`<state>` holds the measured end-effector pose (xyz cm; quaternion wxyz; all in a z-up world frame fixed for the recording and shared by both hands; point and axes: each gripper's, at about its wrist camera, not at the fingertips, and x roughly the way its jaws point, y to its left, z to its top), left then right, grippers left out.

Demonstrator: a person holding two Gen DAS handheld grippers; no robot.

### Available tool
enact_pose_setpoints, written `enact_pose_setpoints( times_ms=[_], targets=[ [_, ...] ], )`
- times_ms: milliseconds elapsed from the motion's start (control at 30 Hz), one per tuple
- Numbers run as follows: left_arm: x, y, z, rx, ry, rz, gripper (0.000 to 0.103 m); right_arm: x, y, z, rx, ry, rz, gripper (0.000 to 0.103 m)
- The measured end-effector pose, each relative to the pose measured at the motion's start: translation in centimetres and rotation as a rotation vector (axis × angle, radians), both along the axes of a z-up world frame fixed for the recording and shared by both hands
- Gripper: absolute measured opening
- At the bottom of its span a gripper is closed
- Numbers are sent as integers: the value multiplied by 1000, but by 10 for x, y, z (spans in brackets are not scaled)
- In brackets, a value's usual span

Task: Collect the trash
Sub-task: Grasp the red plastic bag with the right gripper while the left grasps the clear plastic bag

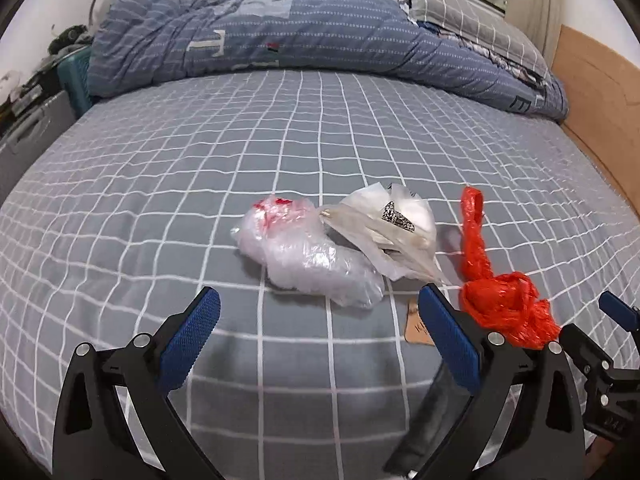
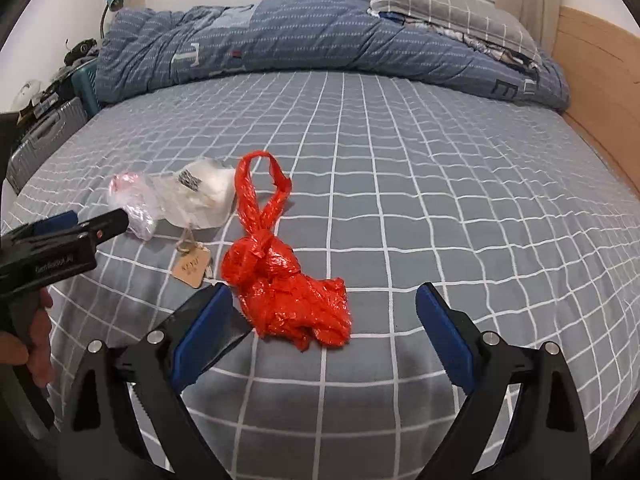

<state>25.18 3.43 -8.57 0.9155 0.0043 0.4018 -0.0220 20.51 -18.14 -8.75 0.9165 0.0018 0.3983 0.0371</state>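
Both grippers' jaws stand apart, empty; we should straddle the red bag's knotted bulk with the right gripper before clamping.

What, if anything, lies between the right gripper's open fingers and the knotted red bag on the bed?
Nothing visible does. The right gripper is open and the red bag lies on bare checked sheet just ahead of its fingers. The paper tag sits off to the left.
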Motion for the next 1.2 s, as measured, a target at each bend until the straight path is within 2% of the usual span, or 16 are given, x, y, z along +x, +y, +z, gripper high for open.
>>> enact_pose_setpoints(
  times_ms=[67, 300, 400, 533, 667, 800, 967, 1200],
  targets=[
    [9, -2, -5, 19, 5, -3, 97, 7, -1, -4, 6, 14, -1, 89],
    [36, 1, -20, 14, 45, -20, 96, 25, 7, -19, 25, 60, 7, 88],
    [44, 3, -23, -19, 61, -21, 95, 31, 13, -25, 23, 80, 23, 83],
    [49, -1, -27, -24, 88, -52, 85, 33, 21, -30, 23, 94, 43, 74],
    [41, -3, -22, 8, 83, -74, 86, 34, 25, -34, 10, 109, 52, 69],
    [30, 5, -12, 28, 63, -82, 91, 34, 22, -33, 21, 115, 51, 66],
    [32, 16, -27, 65, 83, -52, 92, 34, 23, -35, 15, 122, 47, 59],
    [38, 18, -32, 47, 83, -57, 90, 37, 23, -38, 7, 133, 52, 44]
  ],
)
